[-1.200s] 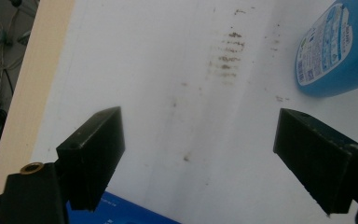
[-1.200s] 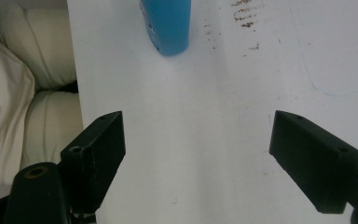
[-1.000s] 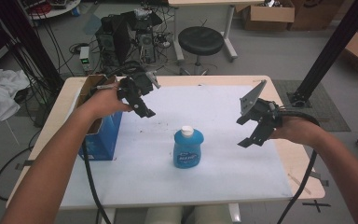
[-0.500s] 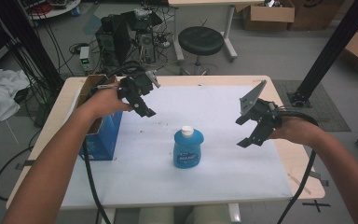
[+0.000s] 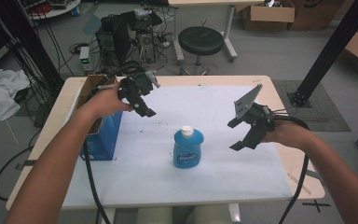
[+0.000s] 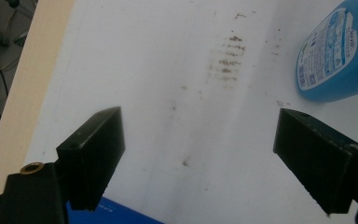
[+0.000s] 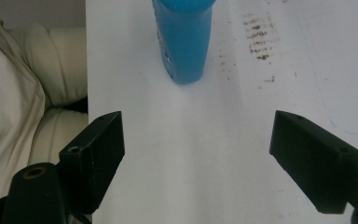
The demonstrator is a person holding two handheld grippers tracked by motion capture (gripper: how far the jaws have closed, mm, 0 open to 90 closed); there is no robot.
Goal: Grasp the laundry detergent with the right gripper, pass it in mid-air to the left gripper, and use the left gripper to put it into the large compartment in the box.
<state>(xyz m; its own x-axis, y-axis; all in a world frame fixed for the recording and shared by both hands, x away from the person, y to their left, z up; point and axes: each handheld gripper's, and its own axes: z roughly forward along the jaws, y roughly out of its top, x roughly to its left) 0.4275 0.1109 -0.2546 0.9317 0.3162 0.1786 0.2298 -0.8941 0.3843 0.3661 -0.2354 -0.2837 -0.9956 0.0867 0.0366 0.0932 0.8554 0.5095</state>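
the blue bottle (image 5: 188,148) stands in the middle of the white mat (image 5: 168,186), with the left claw (image 5: 142,100) wide at 10 o'clock above a blue box (image 5: 103,137) and the right claw (image 5: 242,133) wide at 3 o'clock, nothing between.

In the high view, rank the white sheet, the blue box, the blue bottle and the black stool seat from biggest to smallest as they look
1. white sheet
2. blue box
3. black stool seat, though it stands farther off
4. blue bottle
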